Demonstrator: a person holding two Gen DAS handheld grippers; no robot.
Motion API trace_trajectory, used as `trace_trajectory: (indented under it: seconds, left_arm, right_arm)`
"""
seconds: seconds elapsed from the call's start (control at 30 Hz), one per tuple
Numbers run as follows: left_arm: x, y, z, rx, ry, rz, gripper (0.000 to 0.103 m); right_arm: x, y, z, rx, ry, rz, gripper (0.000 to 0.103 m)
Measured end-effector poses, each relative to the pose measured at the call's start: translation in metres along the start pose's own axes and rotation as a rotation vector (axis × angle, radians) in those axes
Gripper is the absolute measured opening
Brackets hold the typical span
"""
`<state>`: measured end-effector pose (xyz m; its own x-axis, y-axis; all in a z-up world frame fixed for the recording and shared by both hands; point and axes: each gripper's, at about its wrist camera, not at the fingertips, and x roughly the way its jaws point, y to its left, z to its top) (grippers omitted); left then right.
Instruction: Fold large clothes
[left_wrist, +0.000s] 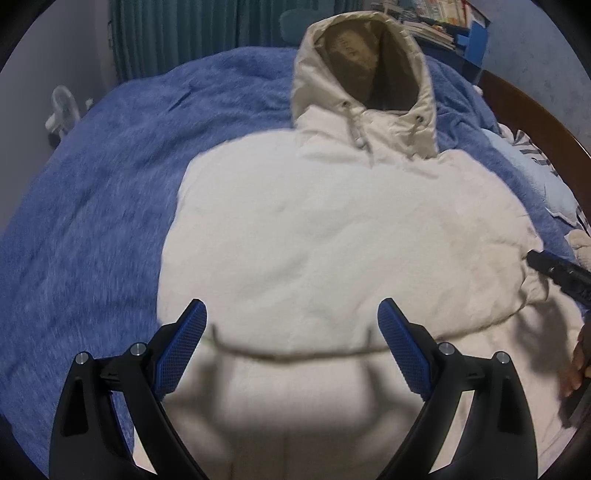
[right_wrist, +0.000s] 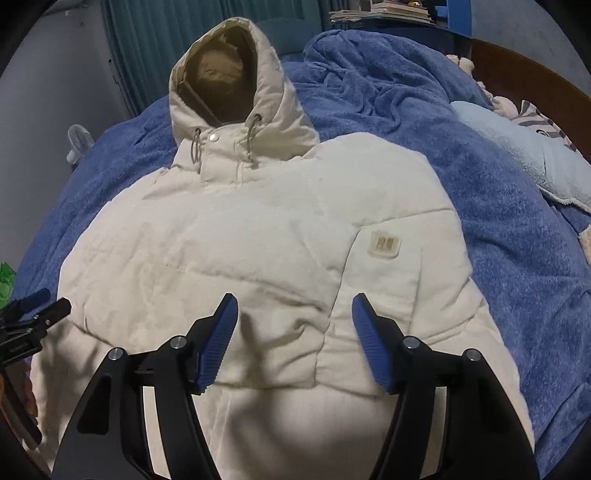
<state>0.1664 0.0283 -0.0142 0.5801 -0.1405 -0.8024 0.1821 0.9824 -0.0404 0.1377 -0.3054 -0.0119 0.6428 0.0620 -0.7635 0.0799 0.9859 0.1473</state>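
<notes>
Cream hooded jacket (right_wrist: 258, 240) is spread on a blue blanket (right_wrist: 517, 277), hood farthest away; both the left gripper (left_wrist: 291, 314) and the right gripper (right_wrist: 294, 308) are held agape above it, nothing clasped; bare blanket is seen along both side edges.

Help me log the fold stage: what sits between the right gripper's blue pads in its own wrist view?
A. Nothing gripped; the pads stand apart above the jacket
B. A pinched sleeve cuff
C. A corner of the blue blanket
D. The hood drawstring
A: the right gripper has its pads spread wide, and the cream hooded puffer jacket lies flat below them on the blue blanket, unpinched.
</notes>
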Motion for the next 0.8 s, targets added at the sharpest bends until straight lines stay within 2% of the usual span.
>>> trace_trajectory:
  seconds: [0.07, 0.1, 0.2, 0.33, 0.4, 0.5, 0.6, 0.63, 0.7, 0.8]
  left_arm:
    - [-0.003, -0.009, 0.022, 0.025, -0.009, -0.019, 0.089]
    - [-0.006, -0.013, 0.032, 0.040, -0.019, -0.020, 0.089]
    - [-0.012, -0.020, 0.055, 0.075, -0.066, -0.004, 0.089]
    - [0.008, -0.019, 0.075, 0.057, -0.031, -0.070, 0.089]
    - [0.026, -0.016, 0.079, 0.058, -0.001, -0.065, 0.089]
    - [0.062, -0.011, 0.079, 0.087, 0.020, -0.016, 0.089]
    - [0.094, -0.006, 0.068, 0.093, 0.066, -0.038, 0.092]
    - [0.099, -0.004, 0.064, 0.099, 0.050, -0.040, 0.096]
    - [0.101, -0.002, 0.060, 0.113, 0.040, -0.049, 0.096]
    - [0.083, 0.001, 0.072, 0.129, 0.009, -0.060, 0.096]
  right_arm:
    - [-0.001, -0.002, 0.010, 0.002, 0.001, 0.024, 0.063]
    - [-0.002, -0.004, 0.017, 0.004, -0.004, 0.031, 0.067]
    - [0.004, -0.009, 0.038, -0.013, -0.004, 0.036, 0.069]
    - [0.028, -0.011, 0.058, -0.084, 0.009, -0.005, 0.069]
    - [0.045, -0.018, 0.061, -0.084, 0.022, -0.023, 0.069]
    - [0.075, -0.028, 0.061, -0.047, 0.069, -0.013, 0.070]
    - [0.093, -0.030, 0.057, -0.034, 0.094, -0.013, 0.072]
    - [0.092, -0.028, 0.059, -0.044, 0.088, -0.023, 0.072]
    - [0.078, -0.025, 0.070, -0.048, 0.047, -0.030, 0.072]
    - [0.059, -0.017, 0.090, -0.046, -0.024, 0.020, 0.073]
